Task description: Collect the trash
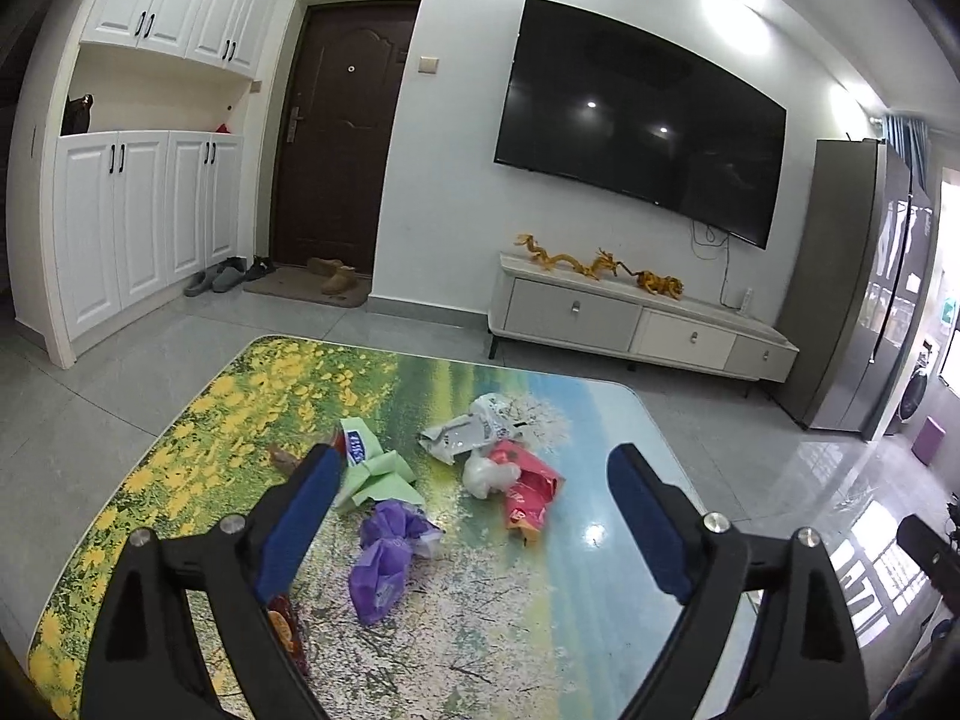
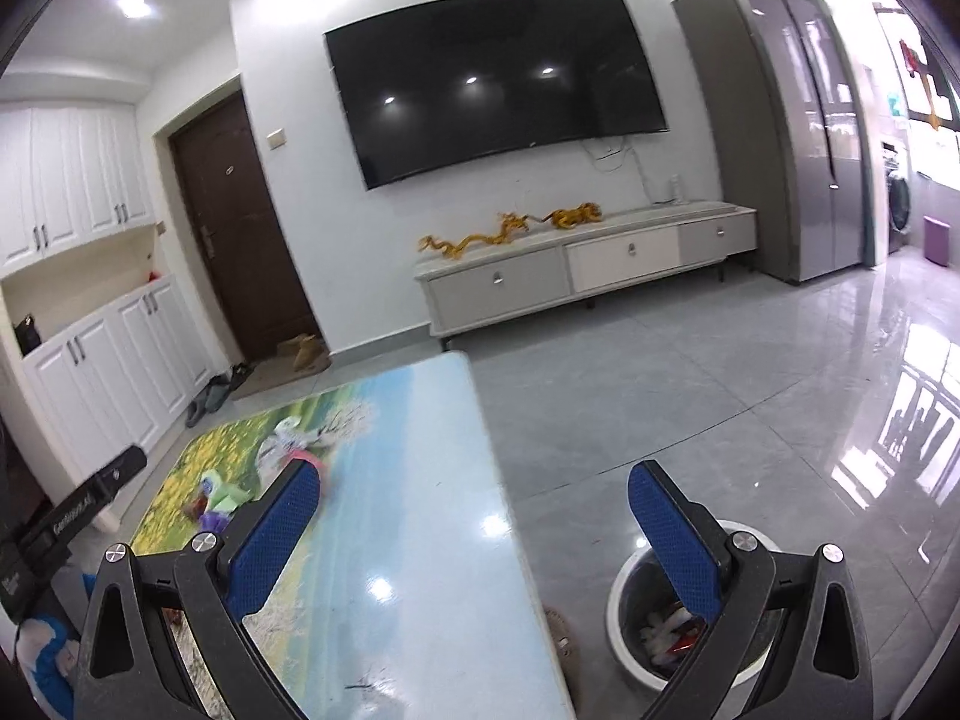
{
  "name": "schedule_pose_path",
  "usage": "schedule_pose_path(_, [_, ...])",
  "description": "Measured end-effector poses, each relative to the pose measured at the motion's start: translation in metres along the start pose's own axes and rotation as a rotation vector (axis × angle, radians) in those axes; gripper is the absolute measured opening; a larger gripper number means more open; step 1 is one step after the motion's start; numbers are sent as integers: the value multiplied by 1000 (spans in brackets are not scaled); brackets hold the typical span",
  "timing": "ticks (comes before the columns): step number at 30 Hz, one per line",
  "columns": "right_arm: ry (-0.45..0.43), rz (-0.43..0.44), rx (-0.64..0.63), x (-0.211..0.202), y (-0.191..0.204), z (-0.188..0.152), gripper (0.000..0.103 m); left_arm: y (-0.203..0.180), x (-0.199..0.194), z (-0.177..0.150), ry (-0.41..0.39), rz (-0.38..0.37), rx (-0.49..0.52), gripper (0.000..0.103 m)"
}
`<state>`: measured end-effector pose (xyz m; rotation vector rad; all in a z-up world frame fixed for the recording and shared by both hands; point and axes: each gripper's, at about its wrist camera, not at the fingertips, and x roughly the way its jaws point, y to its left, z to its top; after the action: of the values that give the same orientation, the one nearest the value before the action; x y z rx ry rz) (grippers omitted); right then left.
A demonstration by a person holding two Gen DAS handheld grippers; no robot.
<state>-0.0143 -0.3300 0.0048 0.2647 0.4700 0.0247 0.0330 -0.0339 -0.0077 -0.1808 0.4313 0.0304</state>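
Tabletop (image 1: 528, 630), flower-print cover, spreads ahead of and below the left gripper (image 1: 474, 468). Bin (image 2: 624, 588) on the floor sits under the right gripper (image 2: 474, 492), at its right finger; some wrappers already inside, so collection looks partly done.

Trash left, all ahead of the left gripper: purple bag (image 1: 384, 558) nearest, between the fingers; green wrapper (image 1: 378, 468) by the left finger; red packet (image 1: 528, 486); white bag (image 1: 462, 432) farthest; white wad (image 1: 489, 474). A brown wrapper (image 1: 285, 624) shows under the left finger.

Both grippers wide open, holding nothing.
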Motion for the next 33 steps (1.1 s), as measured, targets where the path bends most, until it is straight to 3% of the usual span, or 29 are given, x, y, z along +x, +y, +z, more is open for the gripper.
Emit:
schedule_pose_path(9, [40,93,-112,19,43,-6,103,32,-14,-2,-41,102,-10,95])
schedule_pose_path(13, [78,140,-139,38,61,-16,103,52,-6,-16,-1,162,-15,95])
schedule_pose_path(15, [109,145,-148,49,68,-23,103,58,-3,-20,30,158,-22,95])
schedule_pose_path(20, [111,163,-136,49,72,-26,103,55,-9,-23,2,149,-6,95])
schedule_pose_path(25, [128,144,-100,49,59,-24,103,50,-5,-23,24,121,-7,95])
schedule_pose_path(33, [109,180,26,29,27,2,103,24,-22,10,-24,43,41,97])
